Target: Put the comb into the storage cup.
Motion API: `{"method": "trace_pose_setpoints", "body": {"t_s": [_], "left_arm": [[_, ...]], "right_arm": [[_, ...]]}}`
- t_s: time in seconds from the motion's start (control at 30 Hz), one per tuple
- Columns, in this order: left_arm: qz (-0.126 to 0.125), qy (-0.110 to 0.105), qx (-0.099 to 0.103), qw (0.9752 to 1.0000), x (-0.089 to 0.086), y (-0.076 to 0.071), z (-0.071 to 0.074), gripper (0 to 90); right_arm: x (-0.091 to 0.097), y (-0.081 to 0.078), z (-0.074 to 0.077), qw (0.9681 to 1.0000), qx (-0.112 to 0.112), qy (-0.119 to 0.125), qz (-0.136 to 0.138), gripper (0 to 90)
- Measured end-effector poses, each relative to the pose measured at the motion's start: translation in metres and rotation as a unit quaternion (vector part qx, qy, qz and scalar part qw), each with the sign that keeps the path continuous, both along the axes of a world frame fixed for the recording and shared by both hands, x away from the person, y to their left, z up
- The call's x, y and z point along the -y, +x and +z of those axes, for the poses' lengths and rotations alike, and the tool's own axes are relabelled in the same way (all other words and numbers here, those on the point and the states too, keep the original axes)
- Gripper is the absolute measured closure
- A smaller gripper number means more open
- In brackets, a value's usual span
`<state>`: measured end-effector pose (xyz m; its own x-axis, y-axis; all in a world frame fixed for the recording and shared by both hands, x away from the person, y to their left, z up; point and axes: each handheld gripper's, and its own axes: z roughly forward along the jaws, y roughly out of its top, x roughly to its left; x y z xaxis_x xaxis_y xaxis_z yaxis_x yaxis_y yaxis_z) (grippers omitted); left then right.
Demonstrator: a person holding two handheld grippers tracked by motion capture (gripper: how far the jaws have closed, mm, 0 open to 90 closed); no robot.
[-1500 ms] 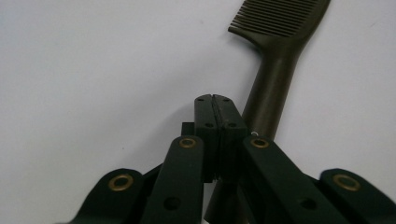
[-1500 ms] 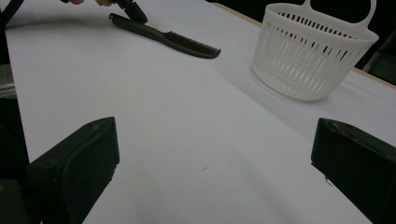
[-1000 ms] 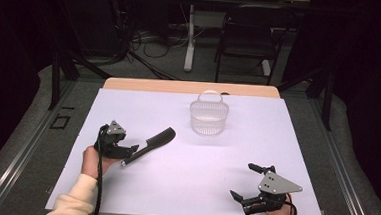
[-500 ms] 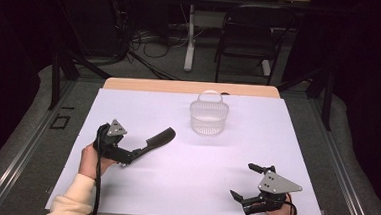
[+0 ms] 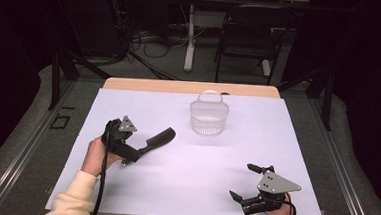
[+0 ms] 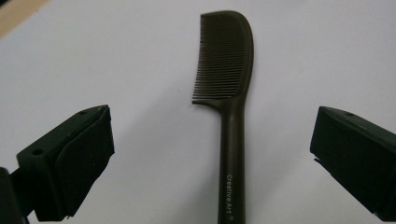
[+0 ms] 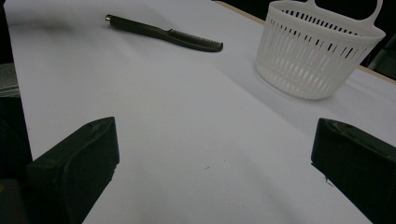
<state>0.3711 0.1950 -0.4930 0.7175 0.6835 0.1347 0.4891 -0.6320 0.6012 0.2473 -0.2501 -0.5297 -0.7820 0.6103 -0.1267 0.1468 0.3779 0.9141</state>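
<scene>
Left gripper (image 5: 140, 152) fingers just opened — comb (image 6: 232, 93) lettering in left gripper view.

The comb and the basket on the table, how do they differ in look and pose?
The comb is dark, long and slim, while the basket is white, round and slotted. The comb lies flat on the white table cover; the basket stands upright with its handle loop up. The comb lies between the open left gripper jaws, untouched; the basket stands apart from both grippers. Both rest on the same cover.
</scene>
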Motion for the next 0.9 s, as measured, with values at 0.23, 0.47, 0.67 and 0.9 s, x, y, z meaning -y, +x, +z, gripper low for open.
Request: {"method": "trace_pose_setpoints", "body": {"t_s": [0.23,0.47,0.67,0.9], "left_arm": [[0.000,0.030,-0.022,0.9993,0.012,0.008,-0.010,0.0],[-0.008,0.037,-0.032,0.9988,0.023,0.011,-0.015,0.0],[-0.008,0.045,-0.052,0.9976,0.025,0.014,-0.018,18.4],[-0.012,0.077,-0.087,0.9932,0.031,0.018,-0.024,33.5]], "right_arm": [[0.000,0.000,0.000,1.0000,0.000,0.001,0.003,0.5],[0.000,0.000,0.000,1.0000,-0.004,0.002,0.006,0.0],[0.000,0.000,0.000,1.0000,-0.006,0.004,0.007,0.0],[-0.001,0.000,0.000,0.9999,-0.006,0.004,0.009,0.0]]}}
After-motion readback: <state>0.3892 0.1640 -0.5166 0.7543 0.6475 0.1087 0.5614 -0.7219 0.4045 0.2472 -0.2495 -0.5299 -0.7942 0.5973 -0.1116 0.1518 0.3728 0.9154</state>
